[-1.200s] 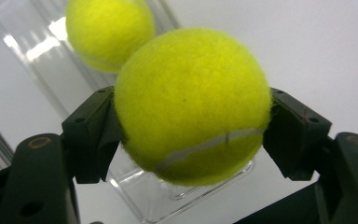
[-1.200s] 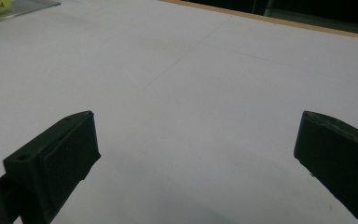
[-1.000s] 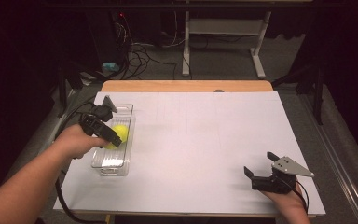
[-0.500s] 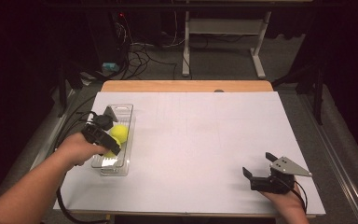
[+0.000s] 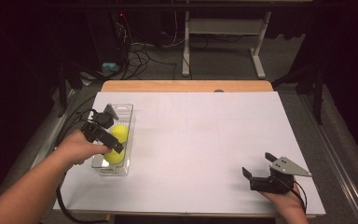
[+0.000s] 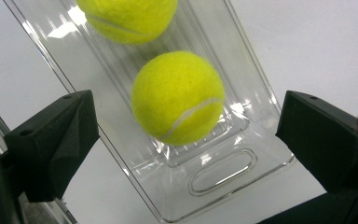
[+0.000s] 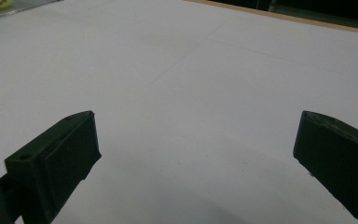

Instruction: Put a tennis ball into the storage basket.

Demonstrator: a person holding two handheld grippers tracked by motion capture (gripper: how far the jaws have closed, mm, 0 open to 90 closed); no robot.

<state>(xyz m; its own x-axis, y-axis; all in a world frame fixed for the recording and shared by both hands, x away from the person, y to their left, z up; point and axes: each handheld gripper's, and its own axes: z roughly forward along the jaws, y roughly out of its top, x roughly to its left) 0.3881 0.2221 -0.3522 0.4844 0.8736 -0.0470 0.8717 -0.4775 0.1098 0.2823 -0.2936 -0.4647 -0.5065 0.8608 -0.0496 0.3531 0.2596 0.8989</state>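
Note:
A clear plastic tray (image 5: 127, 111) lies lengthwise at the left of the white table (image 5: 205, 135). Two yellow tennis balls rest in it, the far ball (image 5: 120, 132) and the near ball (image 5: 115, 157). My left gripper (image 5: 108, 140) hangs over the tray, open. In the left gripper view the near ball (image 6: 178, 97) lies between the wide-apart jaws without touching them, the far ball (image 6: 128, 18) is above it, and the tray's handle end (image 6: 221, 172) is below. My right gripper (image 5: 259, 171) rests at the front right, open, with bare table between its jaws (image 7: 196, 158).
A wooden strip (image 5: 186, 86) runs along the table's far edge. Behind it stand a white metal frame (image 5: 223, 28) and cables on the floor (image 5: 140, 56). The left gripper's cable (image 5: 63, 200) hangs over the table's near left corner.
The left hand has drawn slightly back toward the person over the tray, and the near ball now shows beside the gripper. The right gripper has not moved.

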